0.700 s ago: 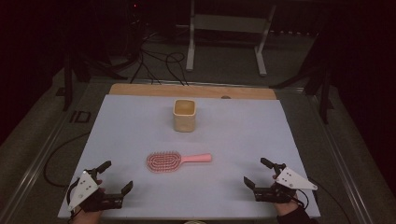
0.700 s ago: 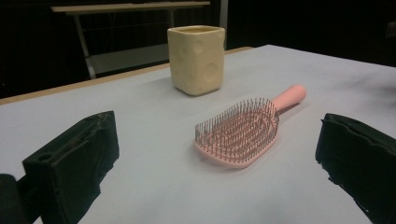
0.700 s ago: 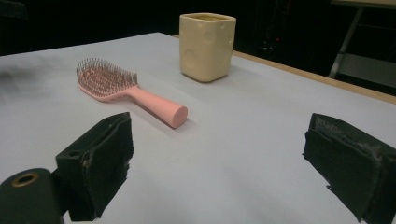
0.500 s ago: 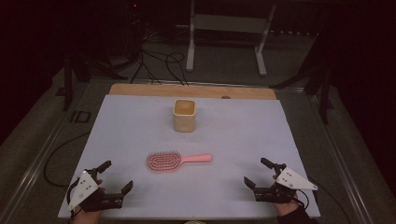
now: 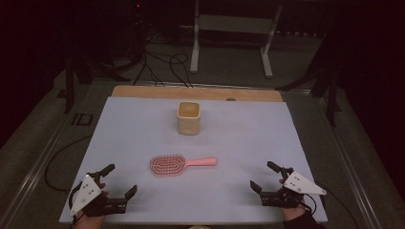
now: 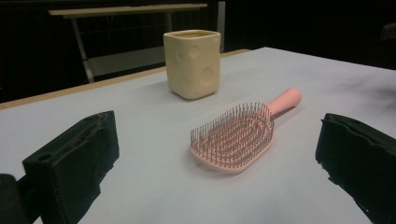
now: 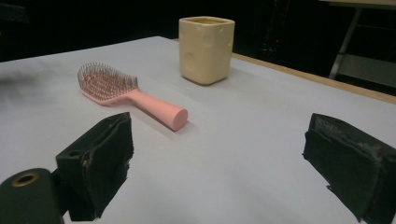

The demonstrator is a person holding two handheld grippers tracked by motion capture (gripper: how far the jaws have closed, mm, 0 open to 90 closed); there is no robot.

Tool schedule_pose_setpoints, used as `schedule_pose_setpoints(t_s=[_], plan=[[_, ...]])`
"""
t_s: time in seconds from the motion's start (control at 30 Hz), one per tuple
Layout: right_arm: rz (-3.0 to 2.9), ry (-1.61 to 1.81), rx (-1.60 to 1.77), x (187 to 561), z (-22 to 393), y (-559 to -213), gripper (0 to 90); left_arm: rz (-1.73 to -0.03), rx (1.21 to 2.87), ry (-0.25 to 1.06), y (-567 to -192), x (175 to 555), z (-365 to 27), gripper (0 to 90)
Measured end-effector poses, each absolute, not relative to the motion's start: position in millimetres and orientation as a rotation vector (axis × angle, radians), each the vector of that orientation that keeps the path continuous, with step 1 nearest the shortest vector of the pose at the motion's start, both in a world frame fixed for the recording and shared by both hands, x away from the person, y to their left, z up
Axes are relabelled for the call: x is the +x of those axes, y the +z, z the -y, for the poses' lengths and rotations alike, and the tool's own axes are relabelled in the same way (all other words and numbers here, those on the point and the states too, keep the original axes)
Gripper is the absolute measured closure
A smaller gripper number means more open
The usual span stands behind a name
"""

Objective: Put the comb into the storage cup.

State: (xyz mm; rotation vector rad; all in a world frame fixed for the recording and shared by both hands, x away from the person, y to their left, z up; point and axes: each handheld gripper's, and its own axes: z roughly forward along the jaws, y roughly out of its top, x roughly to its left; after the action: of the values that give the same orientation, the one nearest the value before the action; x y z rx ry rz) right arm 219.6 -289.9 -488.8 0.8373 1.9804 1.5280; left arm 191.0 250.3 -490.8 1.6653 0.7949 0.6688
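Pink hairbrush [image 5: 179,164] lies bristles up at the middle of the bench [image 5: 248,143], handle toward the right tongs [image 5: 265,180]. Left tongs [image 5: 120,181] and right tongs both stand wide open, empty, at the near corners, well apart from the brush. A cream square cup [image 5: 188,117] stands upright beyond it, apart. Nothing lies between tongs and brush. Bench surface pale grey-blue with a wooden far edge; room dark, floor cables [image 5: 157,62] and a metal stand [image 5: 231,36] behind

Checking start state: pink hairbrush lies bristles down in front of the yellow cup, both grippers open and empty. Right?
Not quite: the hairbrush lies bristles up, as the left gripper view shows. The rest holds: it lies in front of the cup, and the left gripper and right gripper are open and empty.
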Motion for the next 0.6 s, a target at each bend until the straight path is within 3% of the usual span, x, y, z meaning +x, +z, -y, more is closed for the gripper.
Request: schedule_pose_setpoints(t_s=[0.6], plan=[[-1.967,1.526,0.84,218.8,290.3,-486.8,8.1,-0.788,1.687,0.605,-466.7,199.0,-237.8,0.3]])
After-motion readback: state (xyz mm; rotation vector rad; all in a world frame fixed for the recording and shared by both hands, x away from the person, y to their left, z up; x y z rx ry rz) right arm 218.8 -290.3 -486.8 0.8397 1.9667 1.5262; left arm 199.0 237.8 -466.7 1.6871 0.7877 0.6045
